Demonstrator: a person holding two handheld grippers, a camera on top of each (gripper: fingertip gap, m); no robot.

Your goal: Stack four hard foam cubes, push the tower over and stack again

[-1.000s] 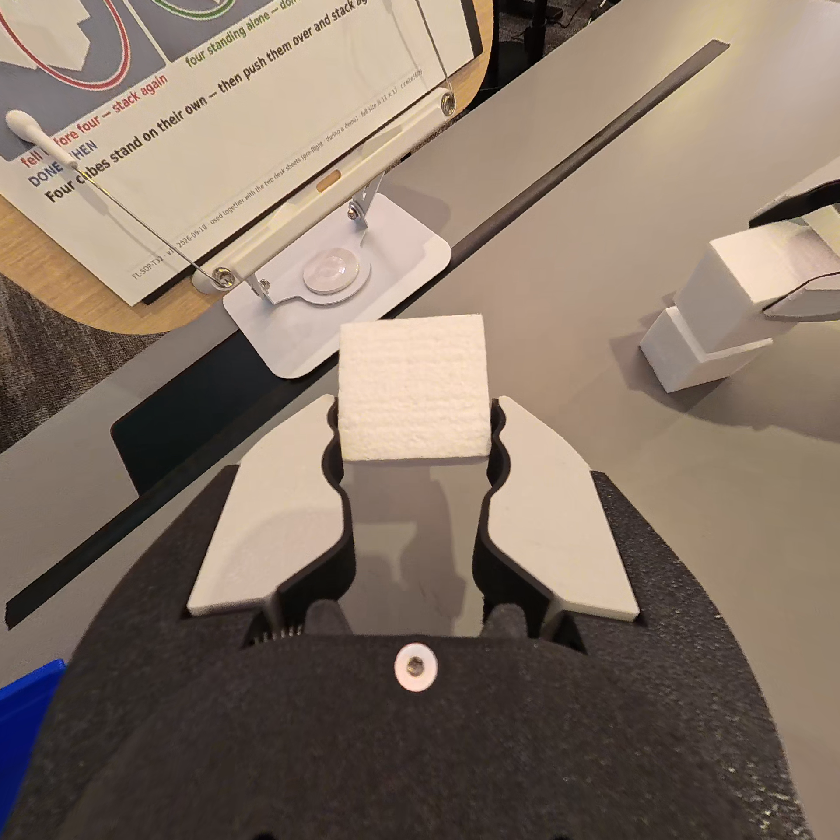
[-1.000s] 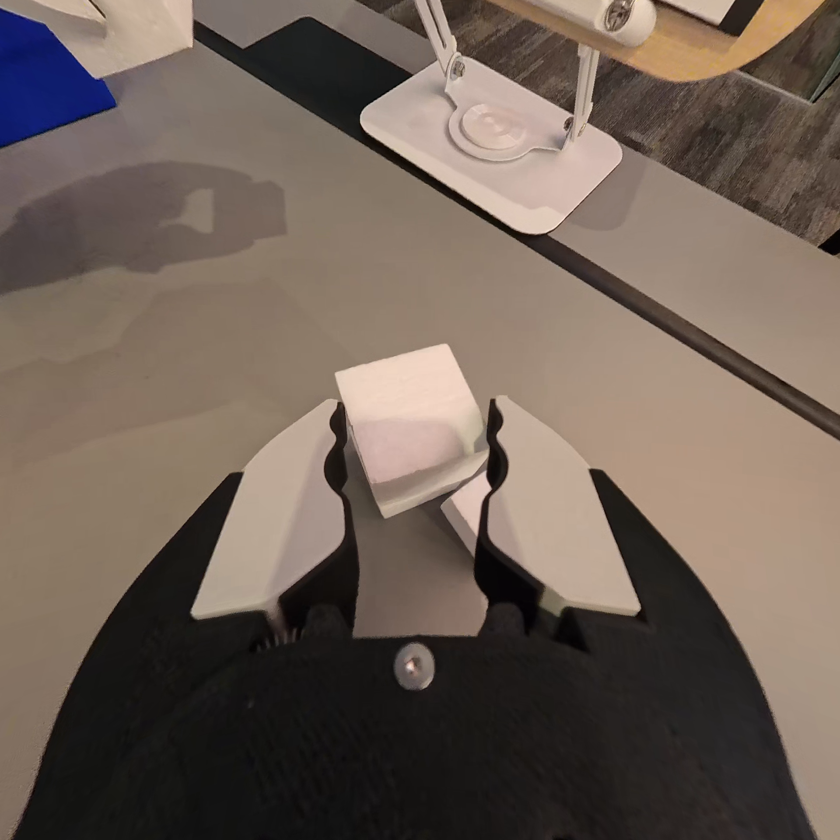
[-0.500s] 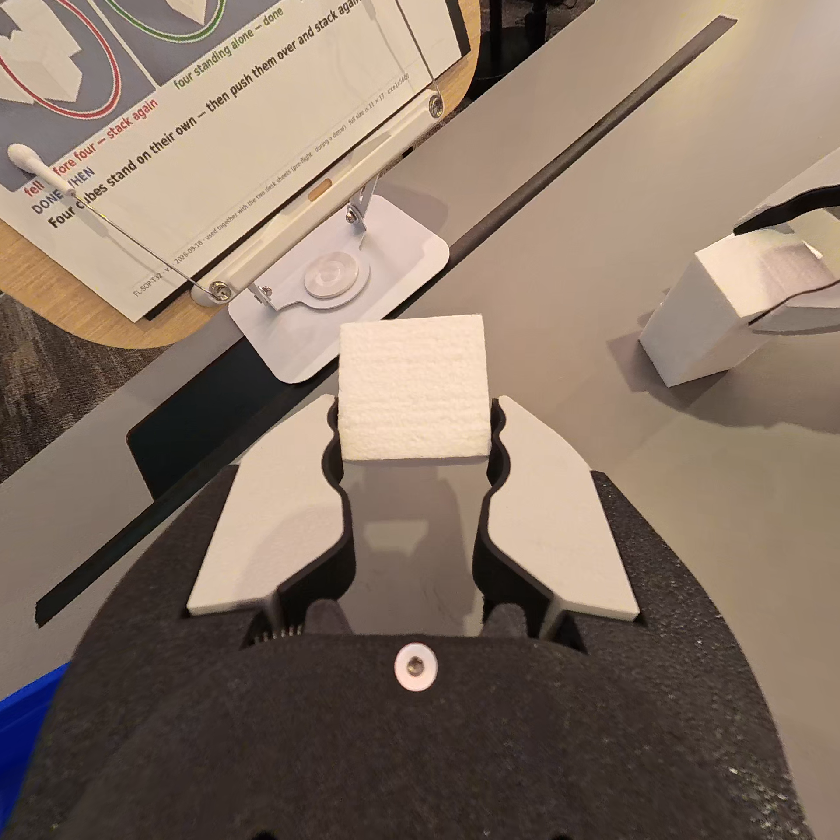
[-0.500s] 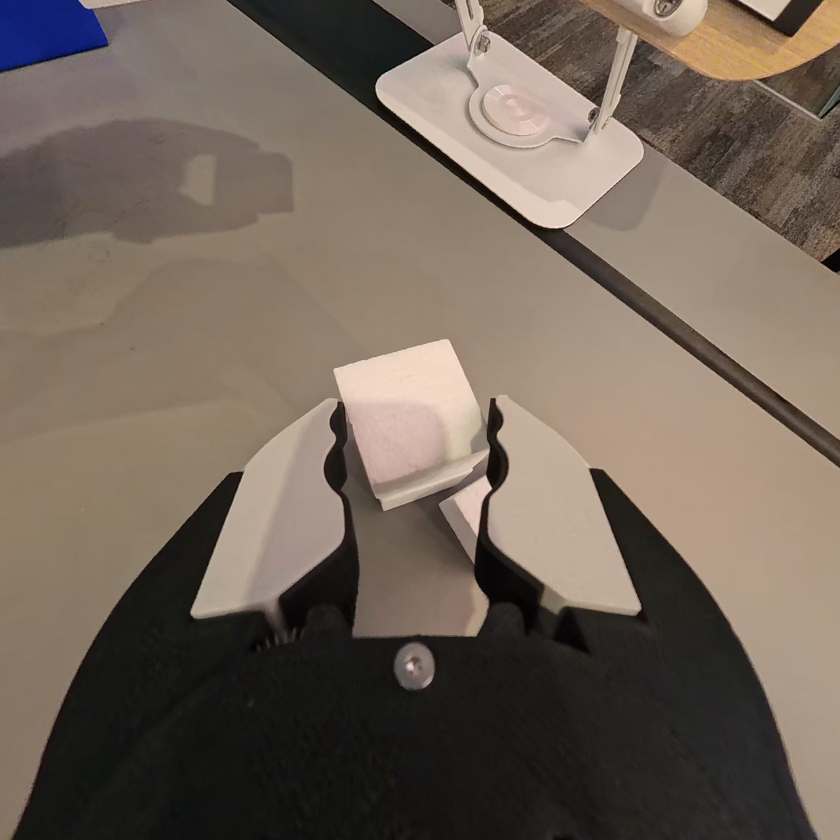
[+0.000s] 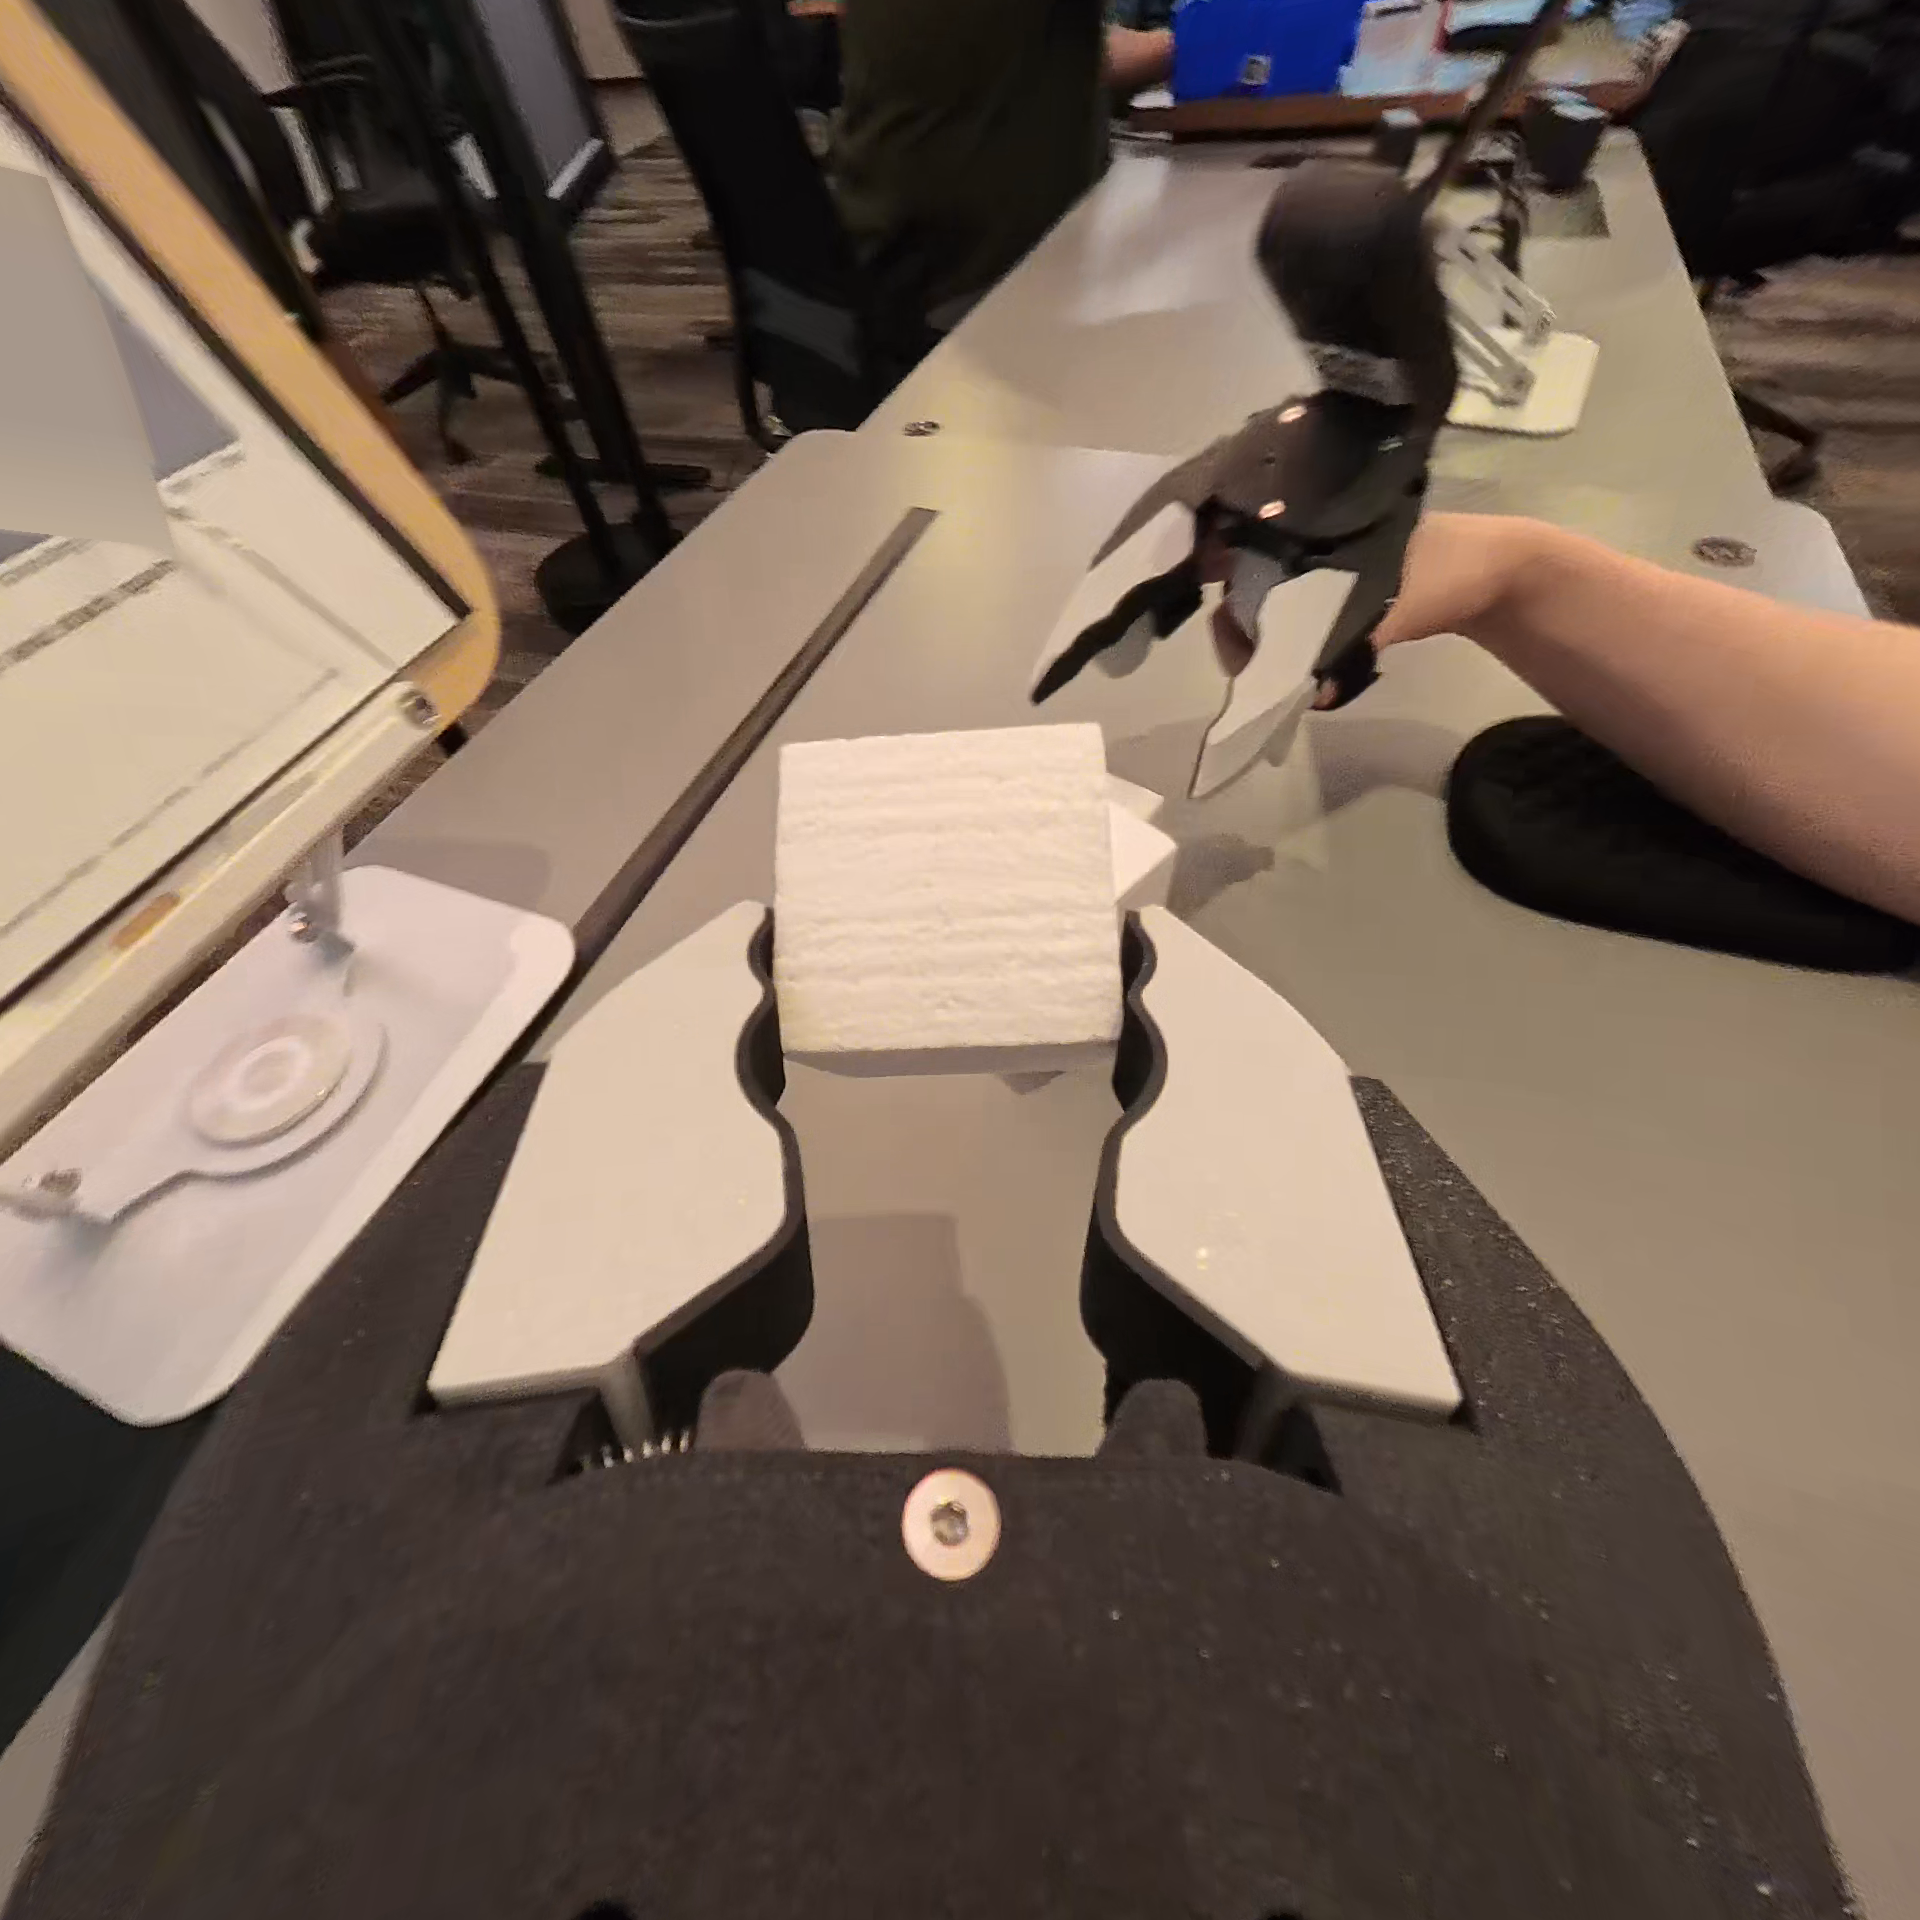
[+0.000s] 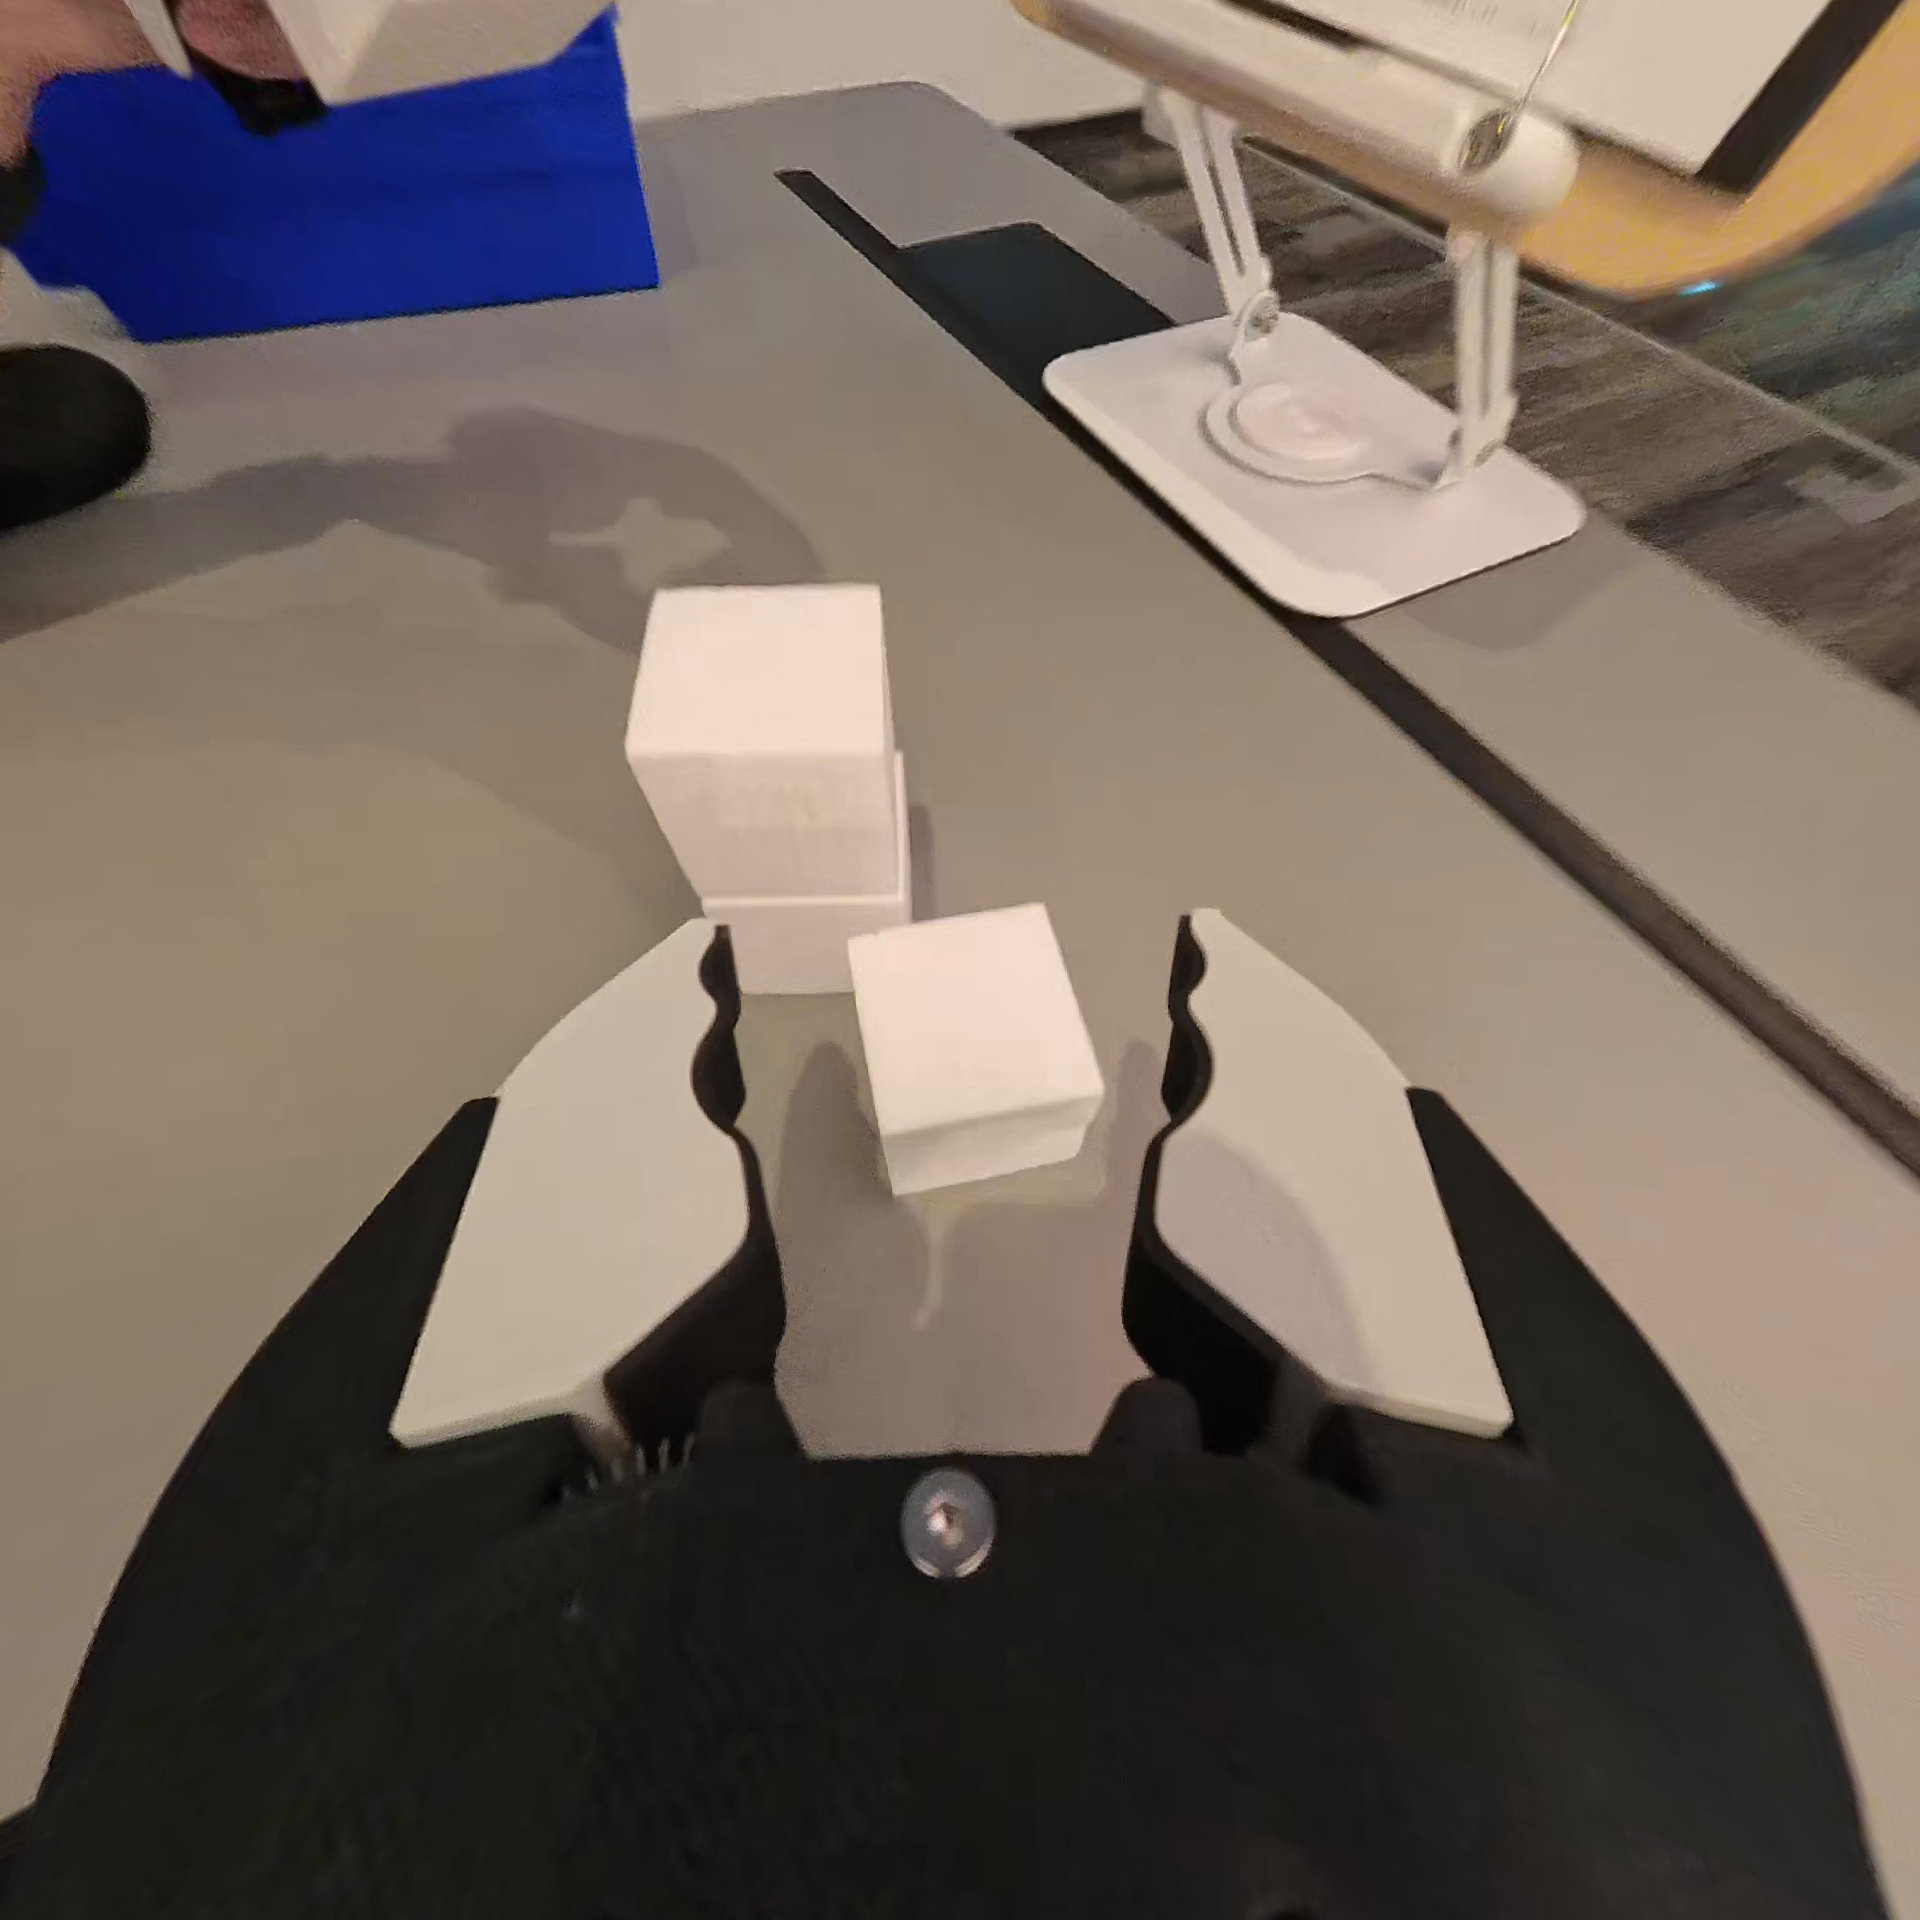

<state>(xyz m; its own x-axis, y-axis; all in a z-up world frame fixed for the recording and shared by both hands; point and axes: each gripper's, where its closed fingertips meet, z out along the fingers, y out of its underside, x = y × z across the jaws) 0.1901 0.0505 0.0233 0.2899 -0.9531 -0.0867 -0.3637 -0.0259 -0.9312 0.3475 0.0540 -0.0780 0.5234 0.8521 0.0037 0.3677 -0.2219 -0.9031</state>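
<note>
My left gripper (image 5: 945, 920) is shut on a white foam cube (image 5: 940, 883) and holds it above the grey table (image 5: 1455, 1195). Slivers of other cubes (image 5: 1138, 842) show just behind it. My right gripper (image 6: 951, 935) is open and empty; it also shows in the left wrist view (image 5: 1195, 686), raised above the table. A two-cube stack stands ahead of it: the upper cube (image 6: 769, 727) sits on the lower cube (image 6: 821, 935). A loose cube (image 6: 971, 1044) lies on the table between the right fingers, touching neither. The held cube shows at the top left of the right wrist view (image 6: 416, 42).
A board on a white stand (image 5: 260, 1091) stands at the table's far edge, also in the right wrist view (image 6: 1309, 478). A blue bin (image 6: 343, 197) is at the far left. A dark slot (image 5: 769, 707) runs along the table. A person's forearm (image 5: 1662, 707) rests over a black pad (image 5: 1662, 862). The tips of one gripper are about 20 cm away from the tips of the other.
My right gripper has let go of its cube on top of another, opened and drawn back. My left gripper has swung right towards the stack, still holding its cube.
</note>
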